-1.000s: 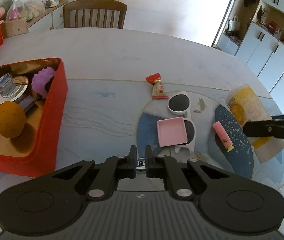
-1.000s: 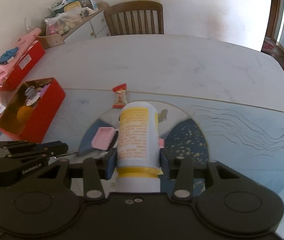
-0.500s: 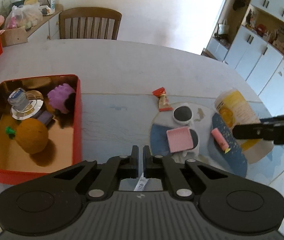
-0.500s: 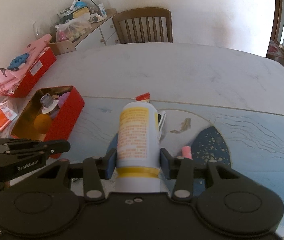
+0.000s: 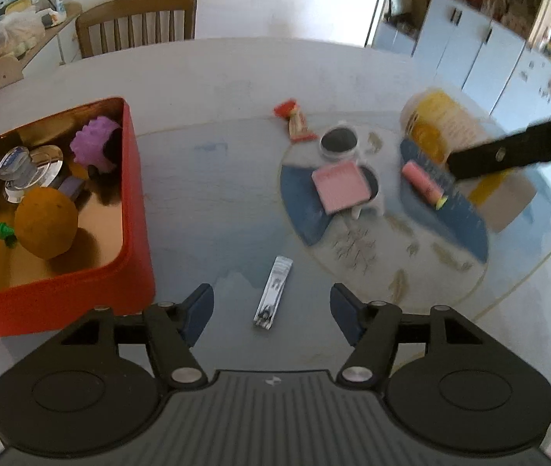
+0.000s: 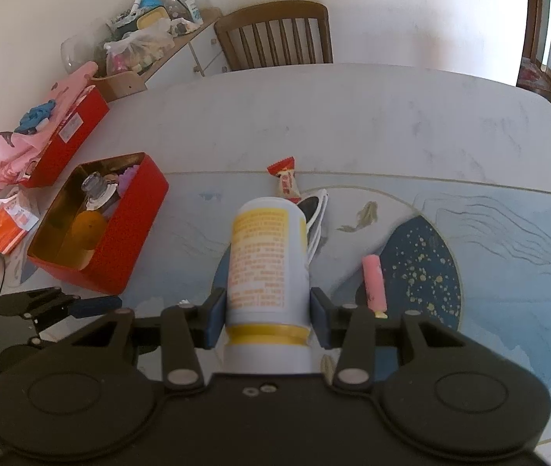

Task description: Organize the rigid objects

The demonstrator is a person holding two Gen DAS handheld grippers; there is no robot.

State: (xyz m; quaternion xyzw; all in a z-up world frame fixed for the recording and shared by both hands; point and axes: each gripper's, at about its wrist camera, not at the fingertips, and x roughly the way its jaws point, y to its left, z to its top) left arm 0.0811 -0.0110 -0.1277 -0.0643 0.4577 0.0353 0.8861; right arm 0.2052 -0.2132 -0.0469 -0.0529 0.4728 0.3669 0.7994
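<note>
Bottle (image 6: pixel 268 256), white with yellow label, pinched in right gripper (image 6: pixel 267 324), its cap end hidden below. Red tin (image 5: pixel 135 209) holds orange (image 5: pixel 46 223), purple spiky ball (image 5: pixel 94 143), glass jar (image 5: pixel 17 163). Left gripper (image 5: pixel 271 310), just opened, spread over nail clipper (image 5: pixel 273 291) lying on table (image 5: pixel 217 77).

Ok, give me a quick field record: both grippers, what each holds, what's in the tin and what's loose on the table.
left gripper: jaws just opened, holding nothing
nail clipper: on the table, free between the jaws
right gripper: shut on white and yellow bottle
red tin: orange, purple ball, glass stopper
loose: candy, sunglasses, pink box, pink tube
</note>
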